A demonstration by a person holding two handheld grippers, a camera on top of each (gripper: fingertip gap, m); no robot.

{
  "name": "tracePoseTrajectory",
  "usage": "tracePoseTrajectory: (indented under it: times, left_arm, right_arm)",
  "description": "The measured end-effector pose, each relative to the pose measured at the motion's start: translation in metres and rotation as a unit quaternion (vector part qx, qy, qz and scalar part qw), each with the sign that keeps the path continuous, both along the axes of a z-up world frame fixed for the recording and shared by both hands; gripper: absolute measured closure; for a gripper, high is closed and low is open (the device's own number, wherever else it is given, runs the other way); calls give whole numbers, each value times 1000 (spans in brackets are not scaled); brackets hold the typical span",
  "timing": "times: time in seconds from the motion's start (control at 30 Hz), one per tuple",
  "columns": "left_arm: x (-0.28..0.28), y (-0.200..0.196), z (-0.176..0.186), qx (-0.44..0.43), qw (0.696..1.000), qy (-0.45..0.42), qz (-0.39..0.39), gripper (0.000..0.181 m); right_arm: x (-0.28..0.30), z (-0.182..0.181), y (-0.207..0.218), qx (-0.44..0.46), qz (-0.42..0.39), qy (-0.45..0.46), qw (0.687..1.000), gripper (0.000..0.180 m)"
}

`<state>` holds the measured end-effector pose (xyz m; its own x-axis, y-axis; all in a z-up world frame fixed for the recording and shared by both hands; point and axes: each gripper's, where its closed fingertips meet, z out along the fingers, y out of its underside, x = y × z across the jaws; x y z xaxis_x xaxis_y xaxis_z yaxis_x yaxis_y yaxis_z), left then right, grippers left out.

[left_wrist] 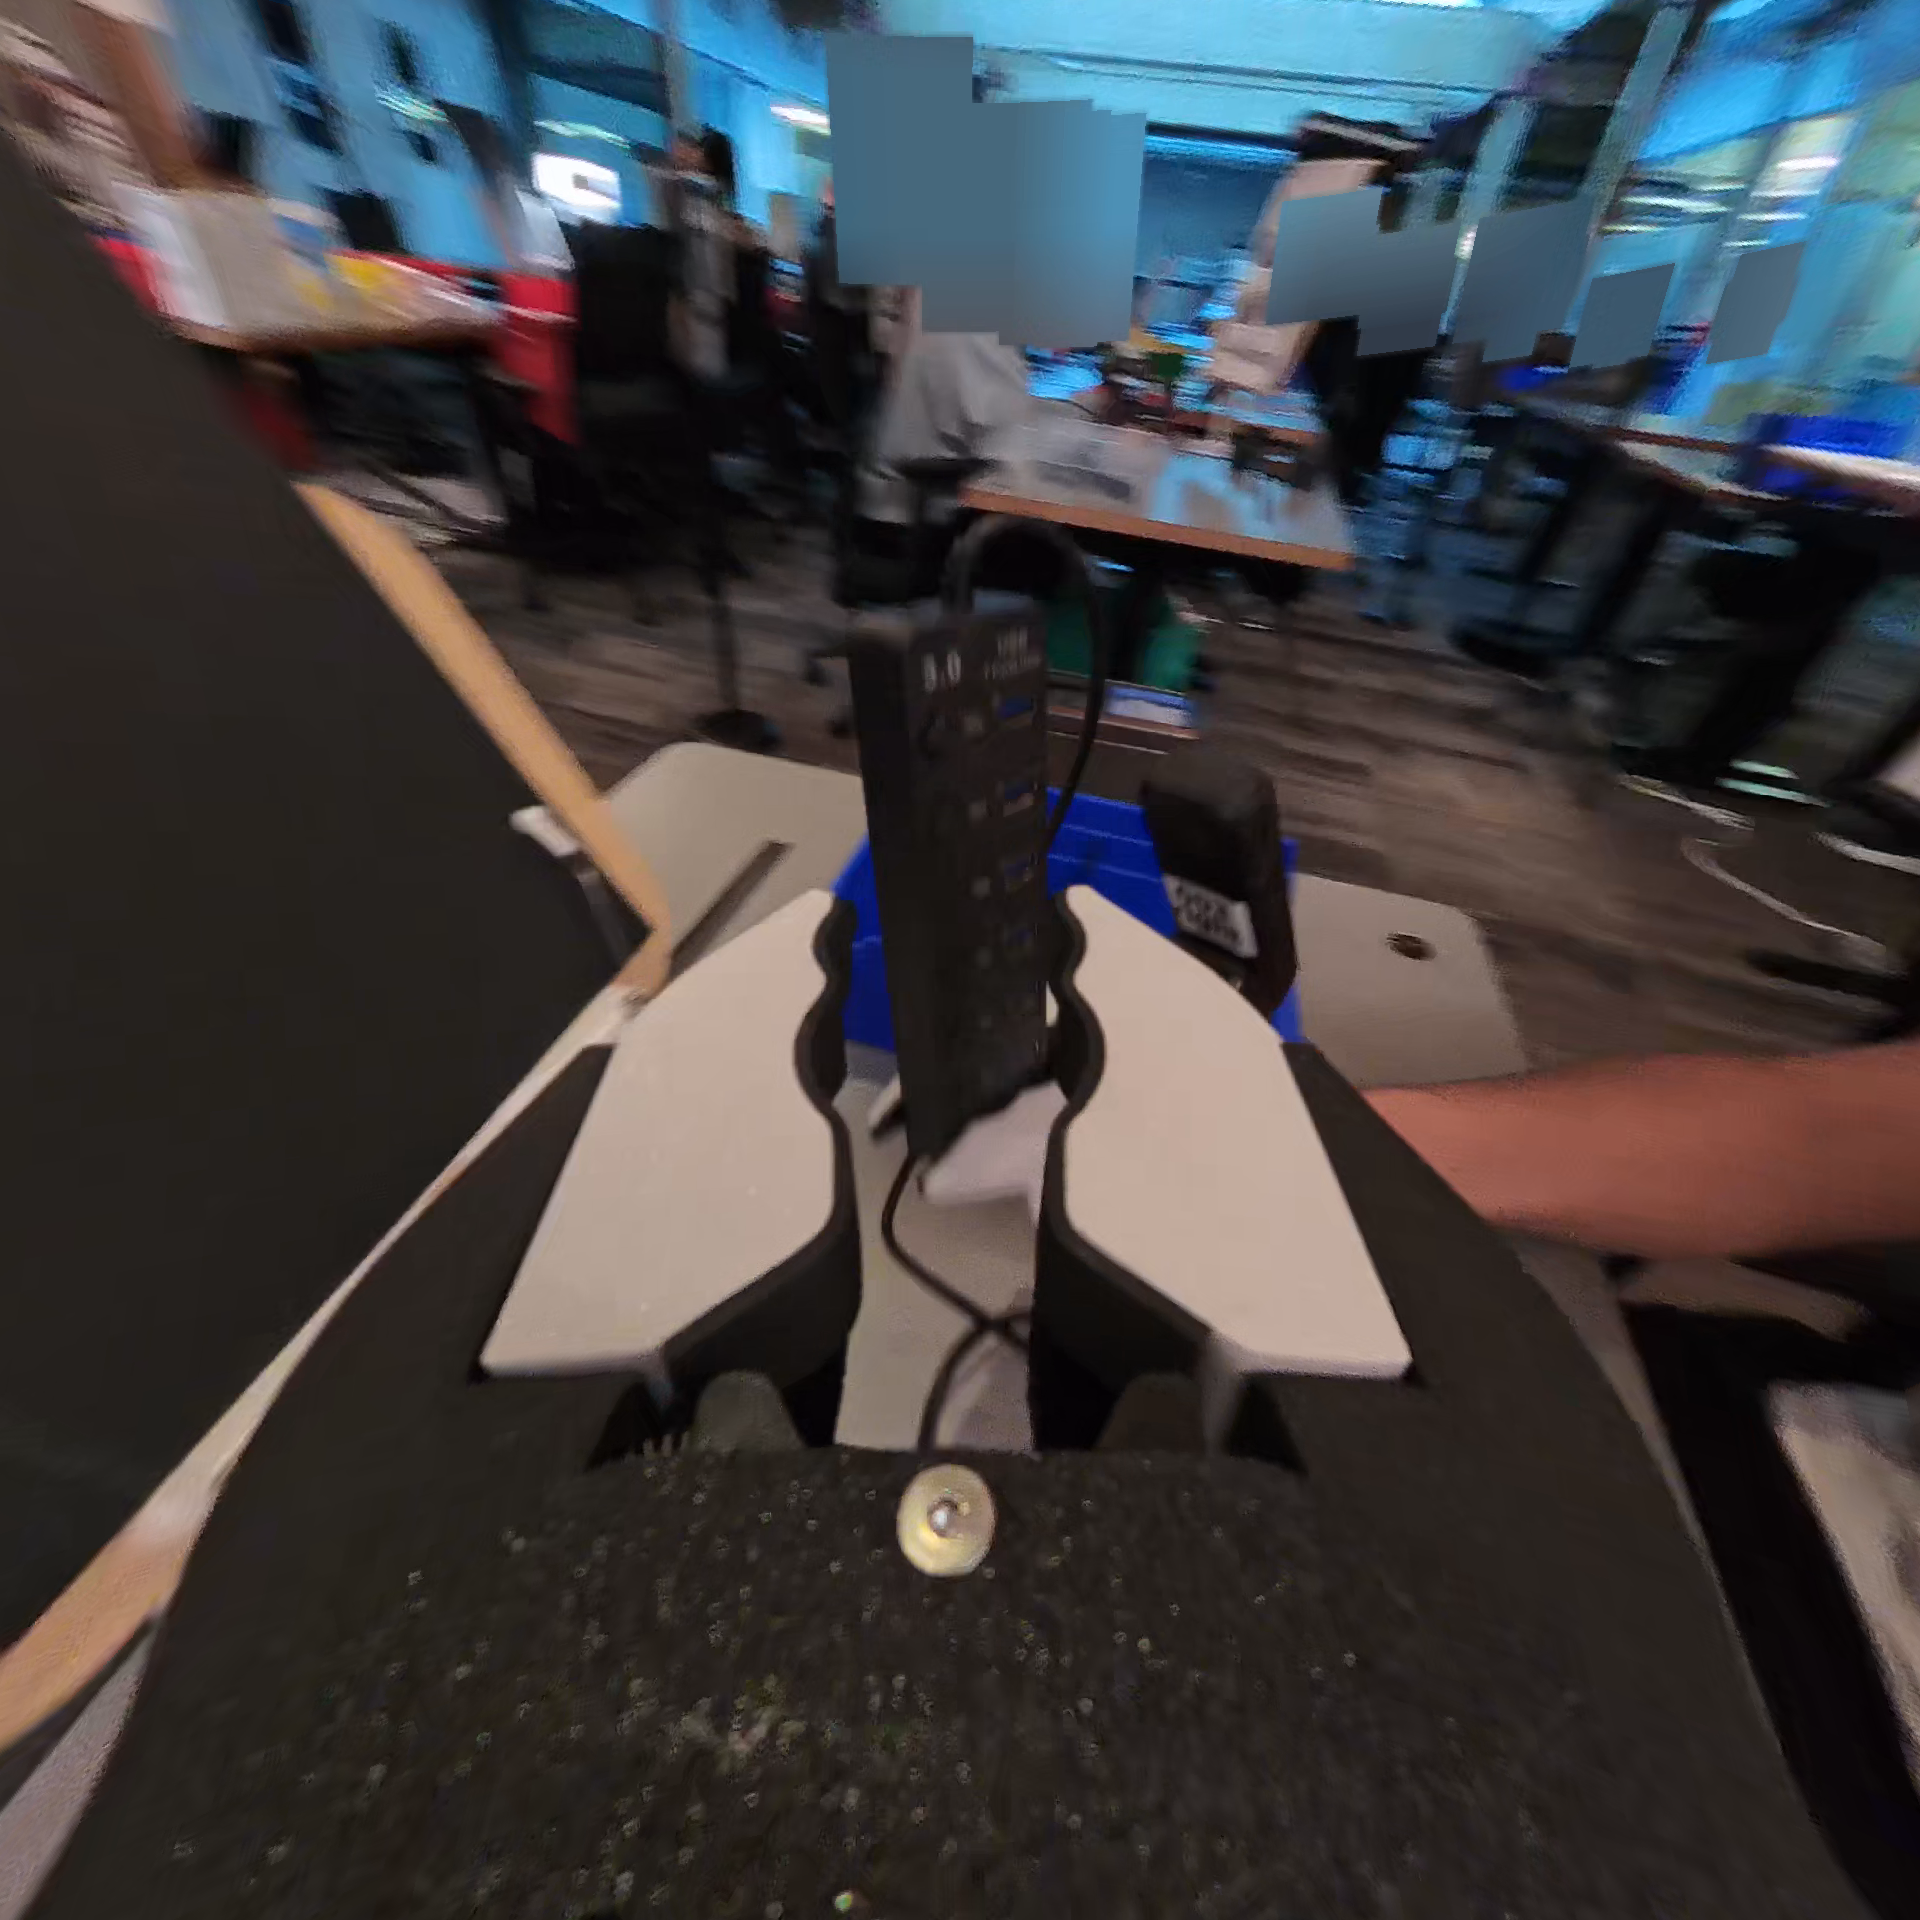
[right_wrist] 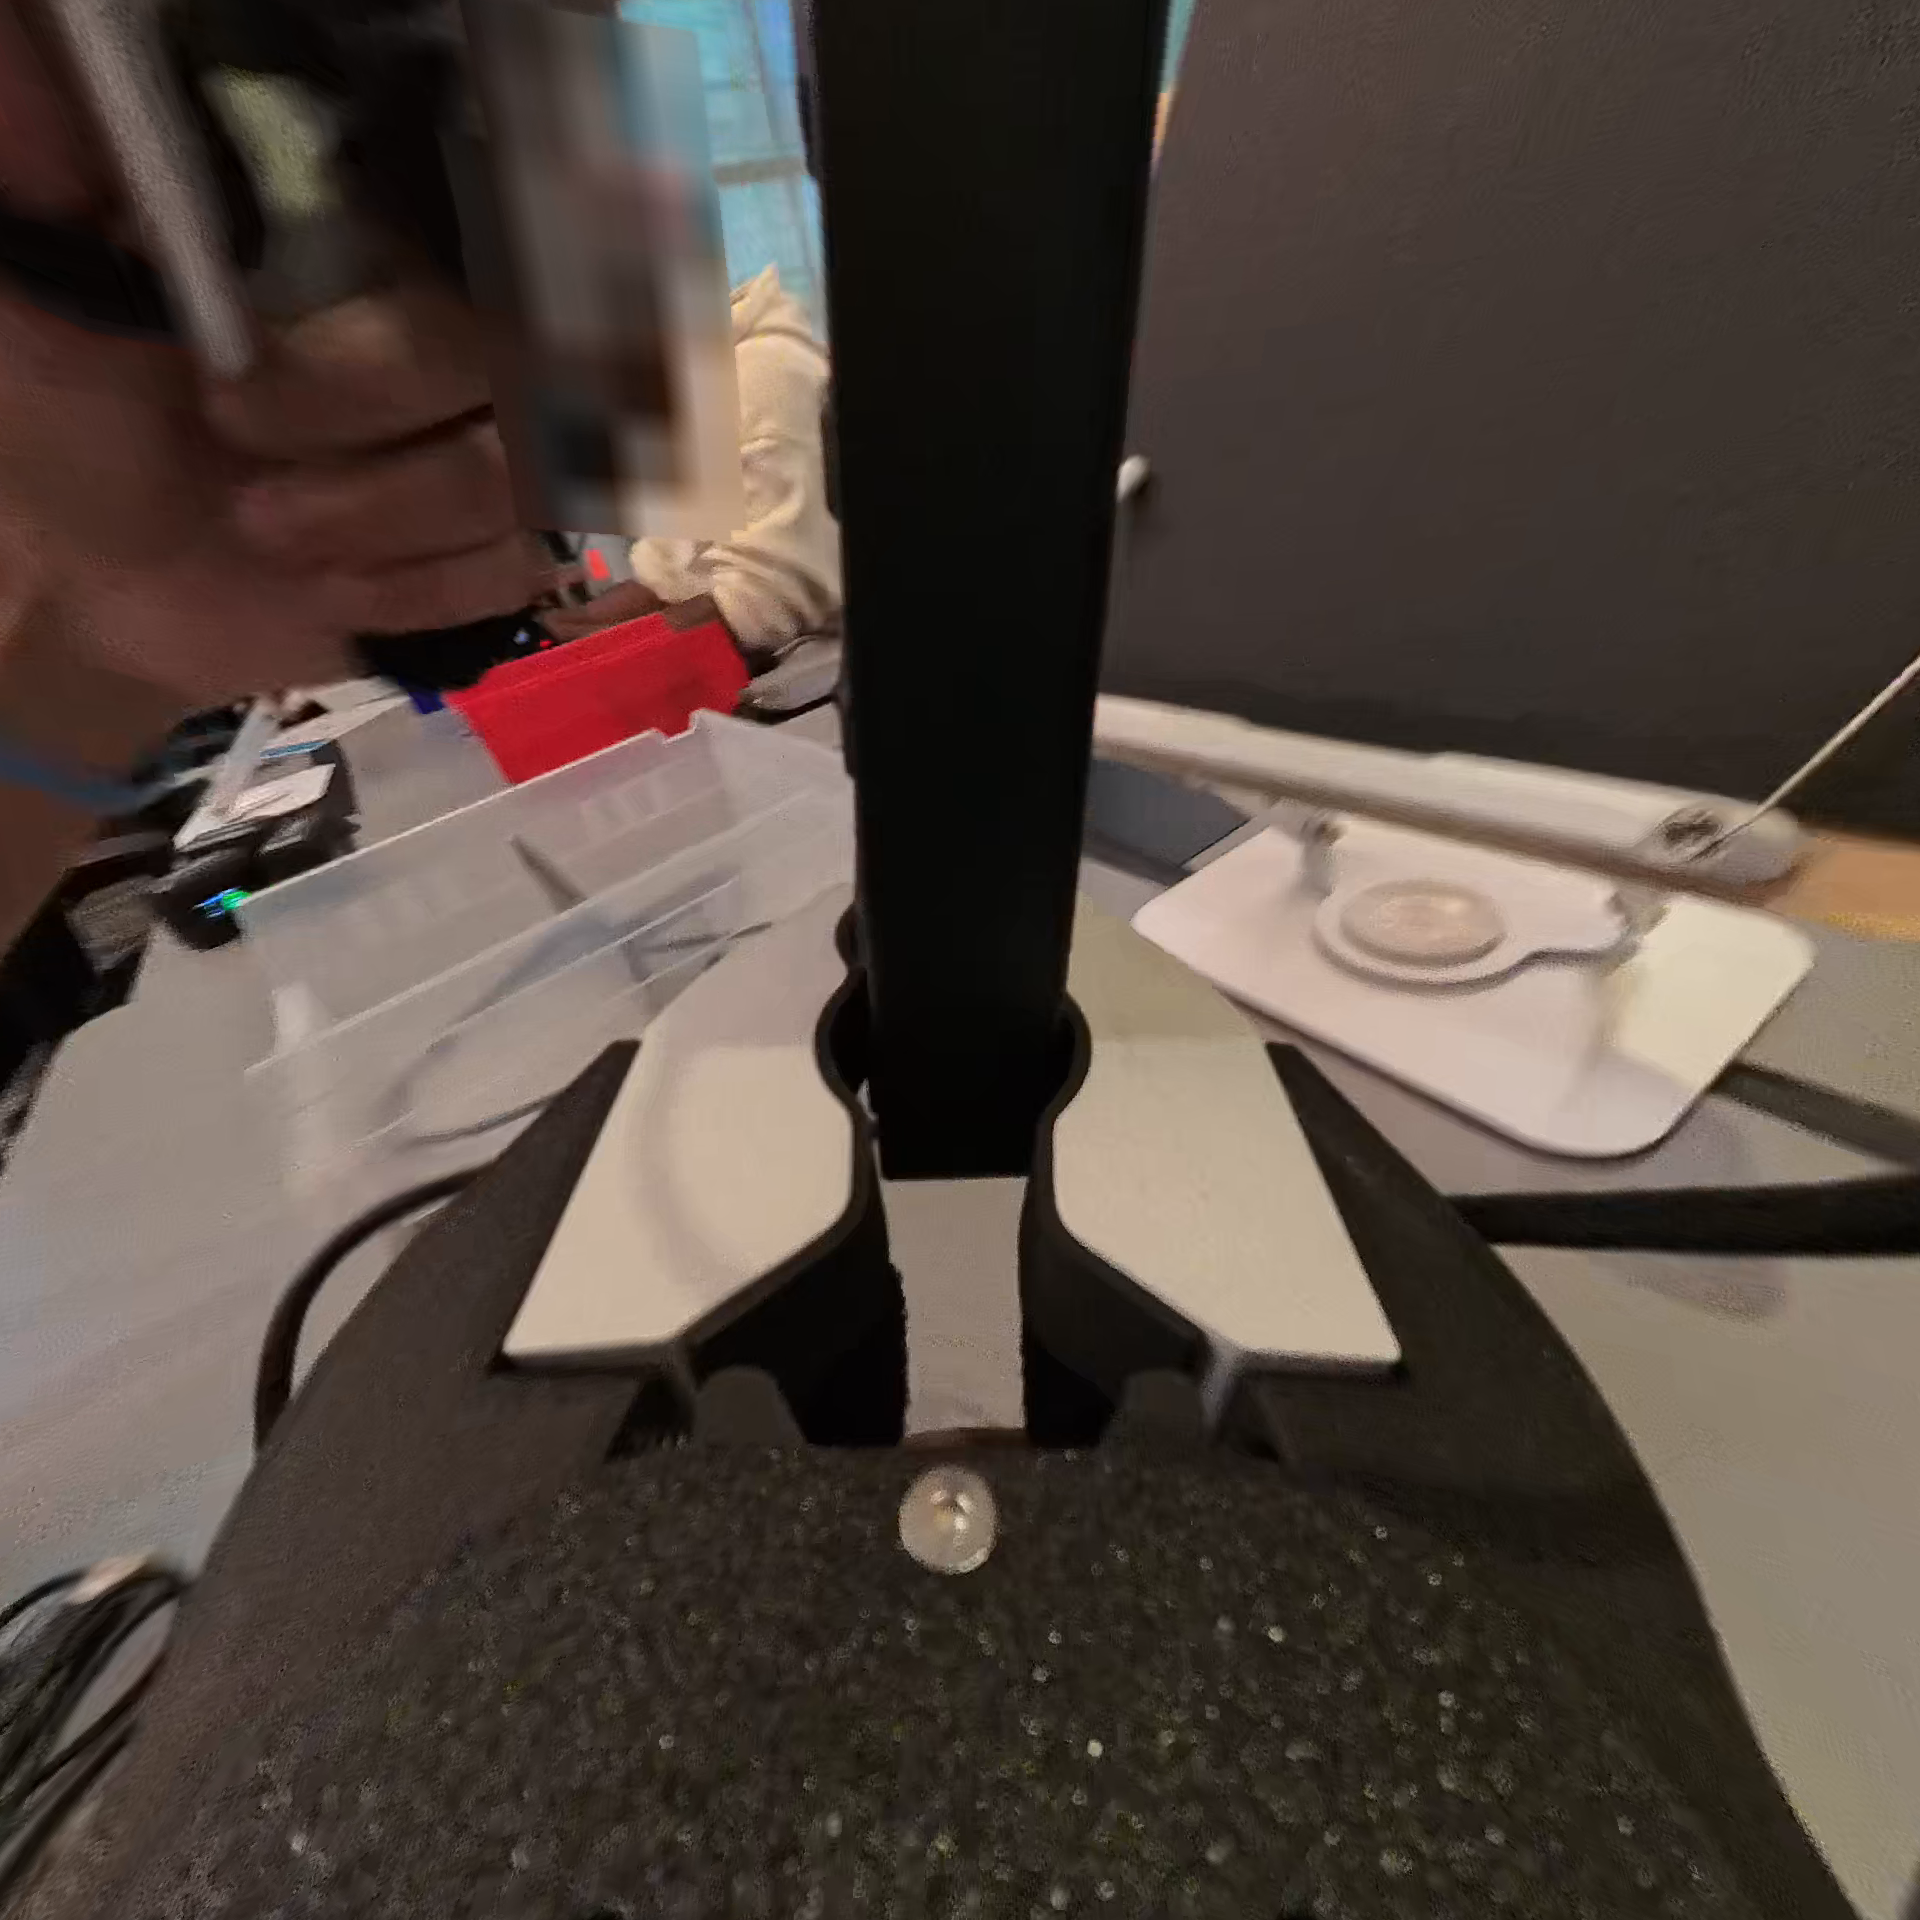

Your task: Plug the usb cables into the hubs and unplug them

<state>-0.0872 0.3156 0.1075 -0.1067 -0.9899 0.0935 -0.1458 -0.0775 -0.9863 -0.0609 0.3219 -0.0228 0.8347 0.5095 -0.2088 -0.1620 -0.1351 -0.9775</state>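
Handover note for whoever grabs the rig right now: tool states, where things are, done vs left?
Left tool: shut on the black USB hub, held upright over the table, ports visible, none seen occupied, its cable looping off the top.
Right tool: shut on a black bar-shaped body, plain side to camera, possibly a second hub; cannot confirm.
Nearby: blue bin behind the hub, clear plastic box on the table.
Done: both items gripped. Left: no plug seen inserted; plugging and unplugging remain.

Bluish light is filling a blurred room where wooden tables (left_wrist: 1164, 520) are standing on a dark striped floor (left_wrist: 1507, 748), a black panel (left_wrist: 187, 727) rising at left.
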Motion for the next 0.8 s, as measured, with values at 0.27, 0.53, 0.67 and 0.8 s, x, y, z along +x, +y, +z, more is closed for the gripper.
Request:
tracePoseTrajectory:
  times: [0.27, 0.53, 0.67, 0.8]
  left_arm:
    - [-94, -106, -106, -21, 989, 59, 135, 146]
    - [-178, -181, -190, -69, 954, 39, 288, 140]
    - [-193, -192, -213, -58, 945, 83, 312, 133]
    - [-192, -209, -235, -70, 930, 144, 330, 132]
  right_arm:
    - [29, -37, 65, 1, -42, -12, 999, 152]
    - [-6, -63, 35, 30, 33, -35, 998, 152]
    - [-9, -64, 36, 36, 27, -52, 998, 152]
    - [-2, -64, 38, 31, 13, -39, 999, 152]
